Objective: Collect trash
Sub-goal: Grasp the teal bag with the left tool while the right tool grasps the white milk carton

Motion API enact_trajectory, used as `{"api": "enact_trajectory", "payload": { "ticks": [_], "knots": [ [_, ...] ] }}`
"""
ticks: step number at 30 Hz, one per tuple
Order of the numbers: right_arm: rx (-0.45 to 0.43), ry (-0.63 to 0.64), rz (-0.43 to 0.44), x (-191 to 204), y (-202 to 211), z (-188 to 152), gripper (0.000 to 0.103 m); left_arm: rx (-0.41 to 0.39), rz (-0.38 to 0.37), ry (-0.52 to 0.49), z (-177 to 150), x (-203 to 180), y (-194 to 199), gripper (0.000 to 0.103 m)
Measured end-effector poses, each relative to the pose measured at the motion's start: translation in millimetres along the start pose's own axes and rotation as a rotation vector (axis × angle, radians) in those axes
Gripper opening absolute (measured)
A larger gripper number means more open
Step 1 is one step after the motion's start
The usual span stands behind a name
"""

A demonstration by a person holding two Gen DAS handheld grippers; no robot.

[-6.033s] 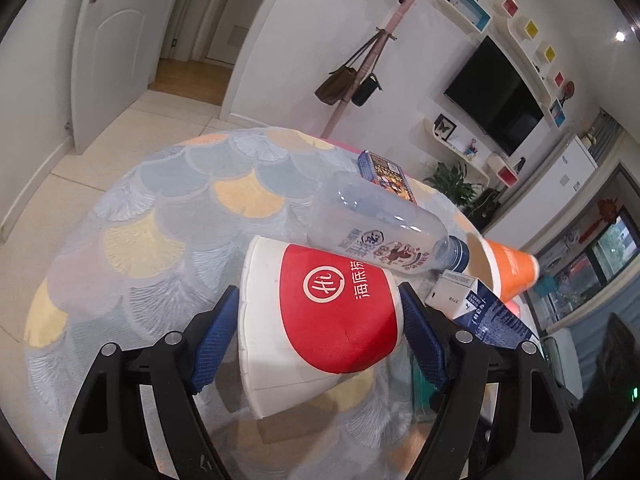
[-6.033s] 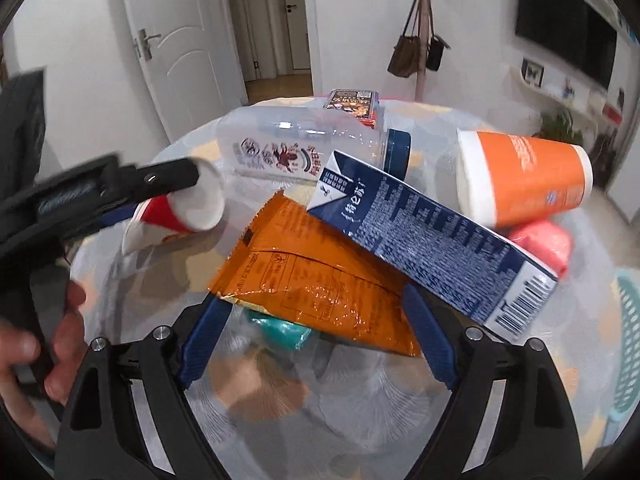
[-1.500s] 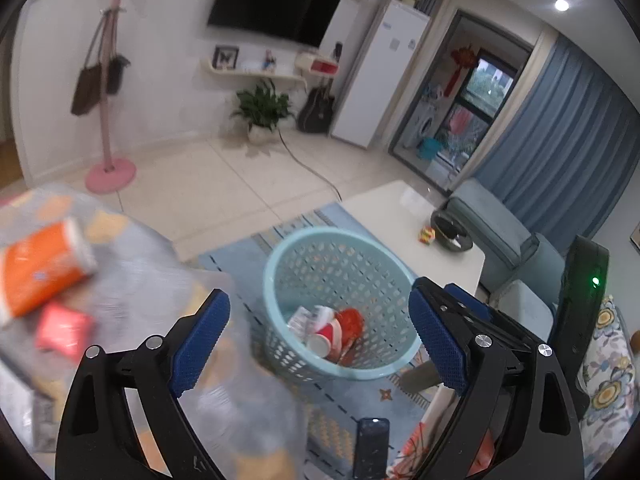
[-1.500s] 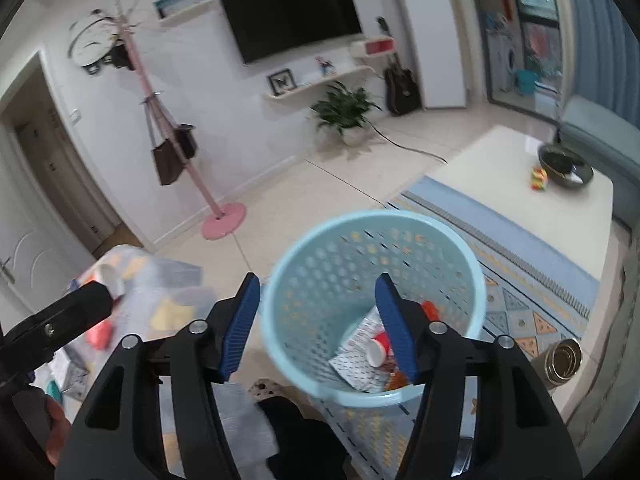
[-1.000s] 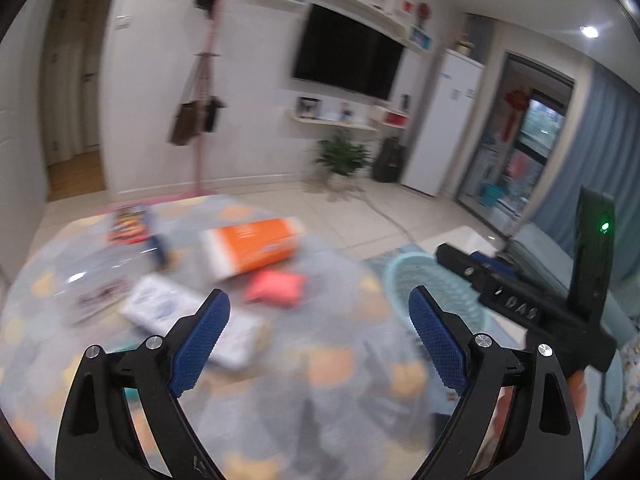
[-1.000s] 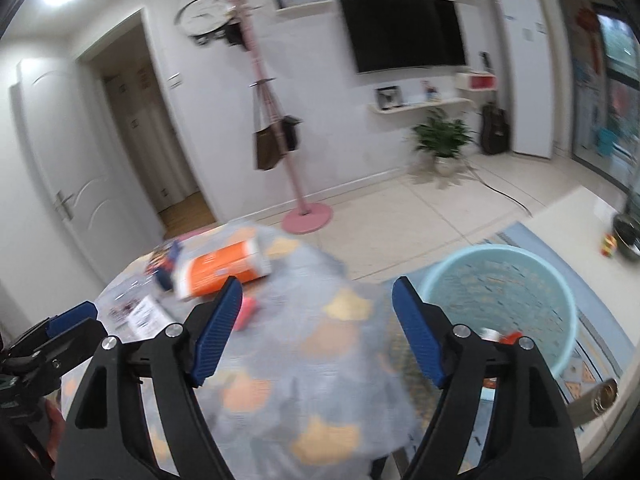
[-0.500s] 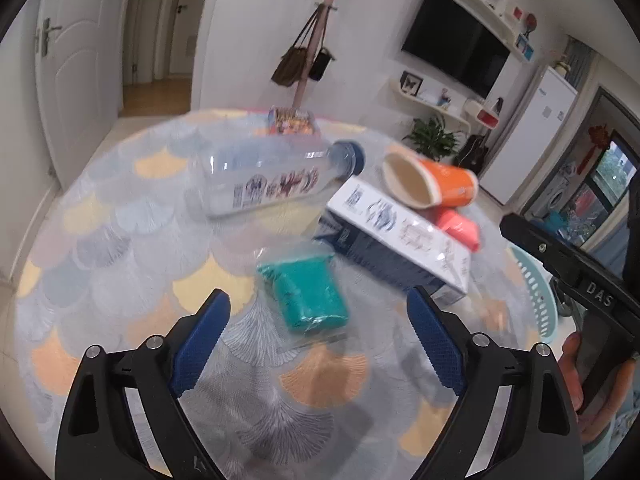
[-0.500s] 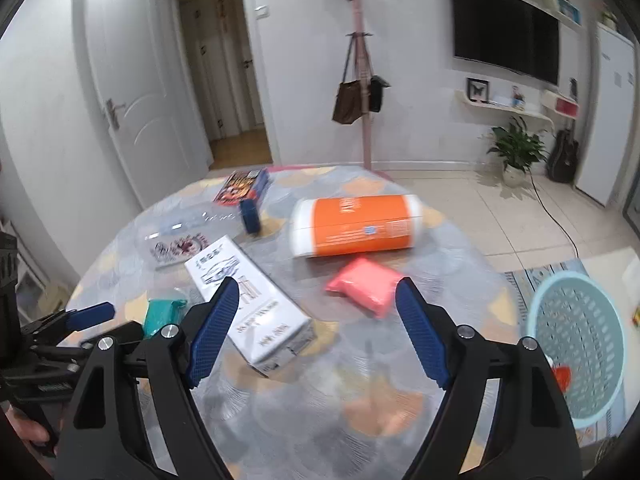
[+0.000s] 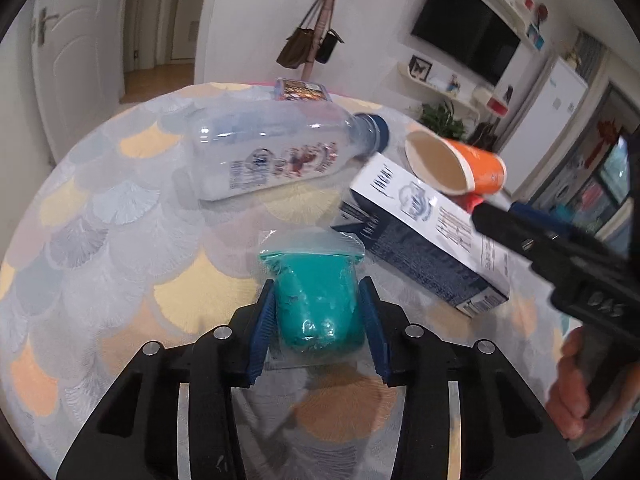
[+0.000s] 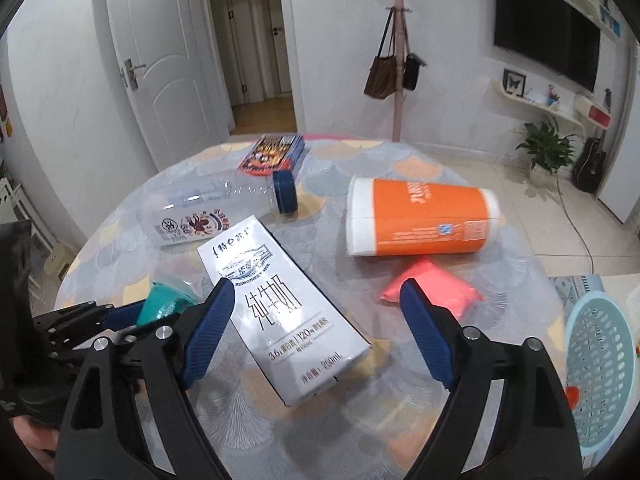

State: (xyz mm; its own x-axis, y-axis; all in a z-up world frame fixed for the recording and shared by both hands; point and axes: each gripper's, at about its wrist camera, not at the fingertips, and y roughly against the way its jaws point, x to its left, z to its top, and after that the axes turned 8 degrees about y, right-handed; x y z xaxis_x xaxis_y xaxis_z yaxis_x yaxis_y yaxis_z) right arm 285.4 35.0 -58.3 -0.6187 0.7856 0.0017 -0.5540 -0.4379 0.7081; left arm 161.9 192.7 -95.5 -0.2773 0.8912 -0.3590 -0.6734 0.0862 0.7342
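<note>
My left gripper (image 9: 318, 312) is shut on a teal packet in clear plastic (image 9: 318, 300) lying on the round table; the packet also shows in the right wrist view (image 10: 166, 300). My right gripper (image 10: 316, 320) is open and empty, its fingers on either side of a white and blue milk carton (image 10: 280, 308), above it. The carton also shows in the left wrist view (image 9: 424, 240). A clear plastic bottle (image 9: 276, 156), an orange paper cup (image 10: 420, 216) and a pink packet (image 10: 430, 290) lie on the table.
A small printed box (image 10: 274, 152) lies at the table's far edge. A light blue mesh basket (image 10: 600, 364) stands on the floor to the right of the table. A coat stand (image 10: 398, 52) with bags is behind the table.
My left gripper has moved forward and closed on the teal packet. My right gripper has come down over the milk carton and stays open.
</note>
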Motion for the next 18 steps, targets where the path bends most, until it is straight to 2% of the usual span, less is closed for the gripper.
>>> {"api": "enact_trajectory", "payload": {
  "ticks": [3, 5, 7, 11, 16, 18],
  "knots": [
    [0.035, 0.02, 0.015, 4, -14, 1, 0.08, -0.029, 0.033, 0.014, 0, 11, 6, 0.04],
    [0.056, 0.029, 0.031, 8, -21, -1, 0.08, -0.032, 0.032, 0.032, 0, 20, 10, 0.04],
    [0.064, 0.024, 0.086, 10, -22, -3, 0.08, -0.036, 0.028, 0.043, 2, 26, 11, 0.04],
    [0.087, 0.067, 0.117, 24, -22, -5, 0.08, -0.043, 0.026, 0.057, 3, 31, 13, 0.04],
    [0.109, 0.114, 0.089, 44, -27, -2, 0.08, -0.054, 0.022, 0.077, 3, 34, 14, 0.04],
    [0.113, 0.115, 0.062, 47, -31, -1, 0.074, -0.055, 0.018, 0.083, 2, 36, 15, 0.04]
  ]
}}
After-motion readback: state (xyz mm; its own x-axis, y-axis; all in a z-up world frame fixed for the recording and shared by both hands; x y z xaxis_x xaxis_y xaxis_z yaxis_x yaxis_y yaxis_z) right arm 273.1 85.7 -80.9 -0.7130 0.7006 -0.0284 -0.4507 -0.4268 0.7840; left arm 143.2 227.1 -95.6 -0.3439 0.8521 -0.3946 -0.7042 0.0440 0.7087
